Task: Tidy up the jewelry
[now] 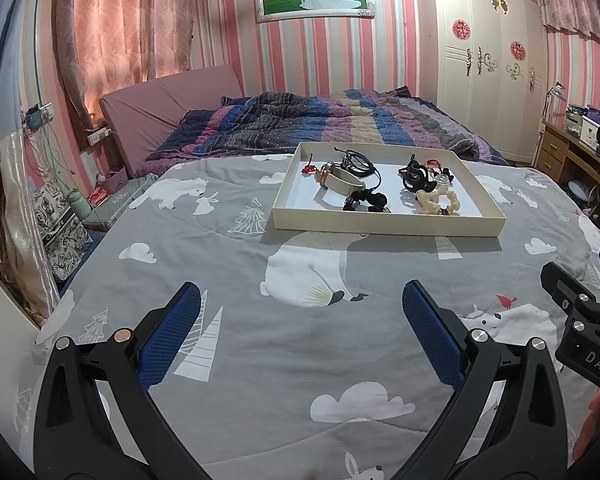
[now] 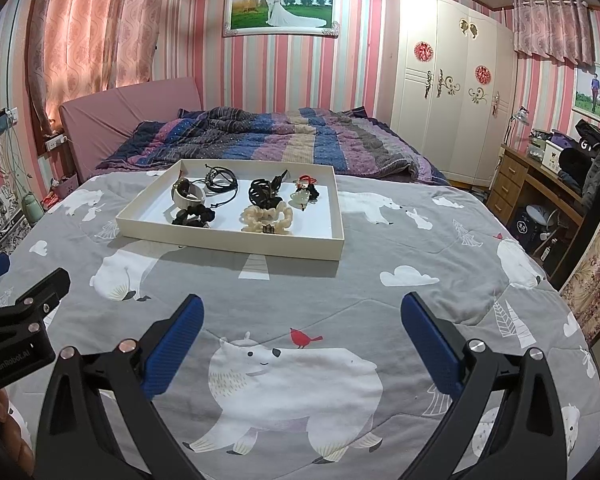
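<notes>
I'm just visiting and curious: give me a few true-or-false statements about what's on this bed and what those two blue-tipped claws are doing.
1. The jewelry lies in a shallow cream tray on the grey bear-print quilt. True.
2. The left gripper is clamped on a bracelet. False: it is open and holds nothing.
3. The right gripper is open, short of the tray. True.
4. The cream beaded bracelet lies on the quilt outside the tray. False: it is inside the tray, near the front wall.
5. The tray has dividers. False: one open compartment.
</notes>
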Available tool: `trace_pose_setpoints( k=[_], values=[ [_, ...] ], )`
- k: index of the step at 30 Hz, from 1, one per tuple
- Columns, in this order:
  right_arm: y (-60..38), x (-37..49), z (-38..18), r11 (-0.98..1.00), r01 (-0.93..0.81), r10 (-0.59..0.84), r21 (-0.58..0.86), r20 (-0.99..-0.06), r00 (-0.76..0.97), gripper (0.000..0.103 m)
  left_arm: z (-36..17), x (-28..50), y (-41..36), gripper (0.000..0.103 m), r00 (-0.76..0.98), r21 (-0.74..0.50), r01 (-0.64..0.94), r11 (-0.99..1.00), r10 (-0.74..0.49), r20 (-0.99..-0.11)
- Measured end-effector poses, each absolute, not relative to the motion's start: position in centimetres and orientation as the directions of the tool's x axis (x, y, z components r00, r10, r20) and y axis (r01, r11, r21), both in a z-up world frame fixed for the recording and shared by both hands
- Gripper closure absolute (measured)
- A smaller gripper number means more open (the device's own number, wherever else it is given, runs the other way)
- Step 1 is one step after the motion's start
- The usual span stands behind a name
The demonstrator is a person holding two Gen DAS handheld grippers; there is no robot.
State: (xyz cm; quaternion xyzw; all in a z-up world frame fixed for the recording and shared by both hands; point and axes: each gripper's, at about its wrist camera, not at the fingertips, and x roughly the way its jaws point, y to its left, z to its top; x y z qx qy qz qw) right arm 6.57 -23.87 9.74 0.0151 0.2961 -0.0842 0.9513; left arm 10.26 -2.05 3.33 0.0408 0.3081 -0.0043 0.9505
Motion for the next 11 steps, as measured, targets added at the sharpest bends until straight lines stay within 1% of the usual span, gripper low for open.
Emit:
trace_pose_setpoints(
  k=[11],
  values=[
    [-23.86,6.53,9.53,0.985,0.171,-0.154,-0.024,-0.567,0.809,0.004,3.62,9.74,-2.58,0.003,0.829,0.105,0.036,0.994,0.029,-0.558]
  ],
)
